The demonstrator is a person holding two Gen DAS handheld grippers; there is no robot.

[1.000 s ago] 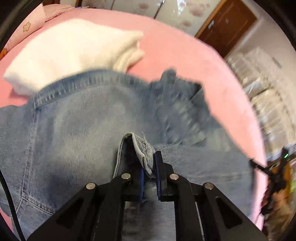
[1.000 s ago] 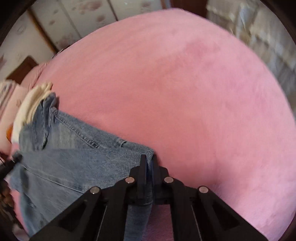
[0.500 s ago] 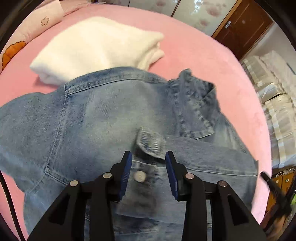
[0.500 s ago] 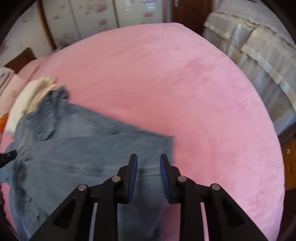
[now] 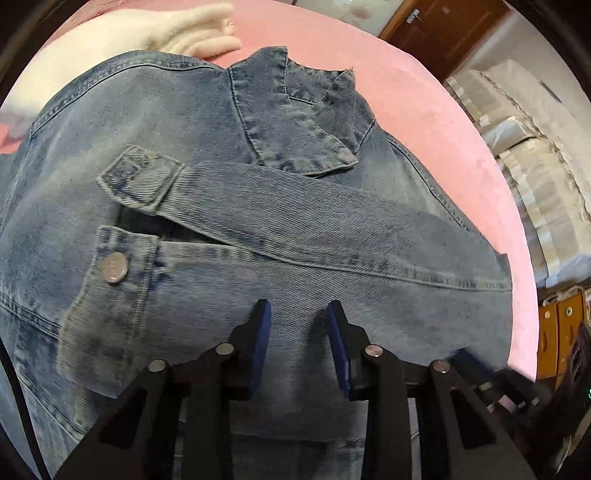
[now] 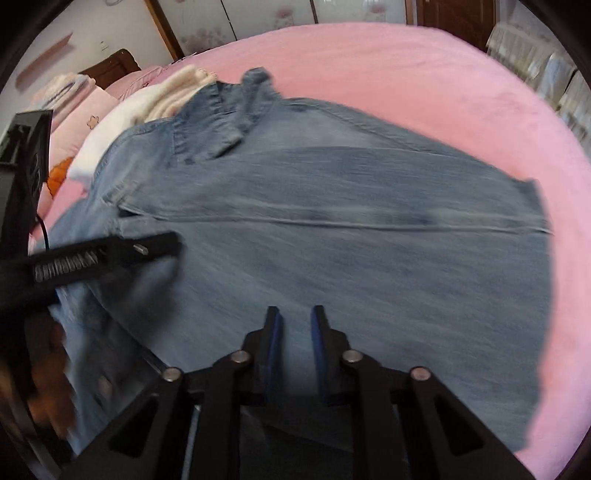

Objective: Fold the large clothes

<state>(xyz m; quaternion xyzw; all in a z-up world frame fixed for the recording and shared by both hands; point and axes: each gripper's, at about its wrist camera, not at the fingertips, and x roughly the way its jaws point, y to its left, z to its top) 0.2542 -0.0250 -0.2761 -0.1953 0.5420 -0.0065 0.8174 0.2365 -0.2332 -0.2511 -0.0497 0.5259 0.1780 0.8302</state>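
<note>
Both claws, left claw [image 5: 298, 314] and right claw [image 6: 293, 321], have just been closing but stand apart, empty; the denim jacket [image 5: 258, 229] lies below, sleeves running crosswise in frame.

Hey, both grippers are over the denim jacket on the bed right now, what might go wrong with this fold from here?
1. The sleeve folded across the denim jacket lies loose; both grippers, left gripper and right gripper, are open with nothing between their fingers, their jaws just closing, so a careless pass could drag it askew.
2. The collar is rumpled and may fold in crooked.
3. The jacket overlaps the white folded cloth, which a pull might disturb.
</note>
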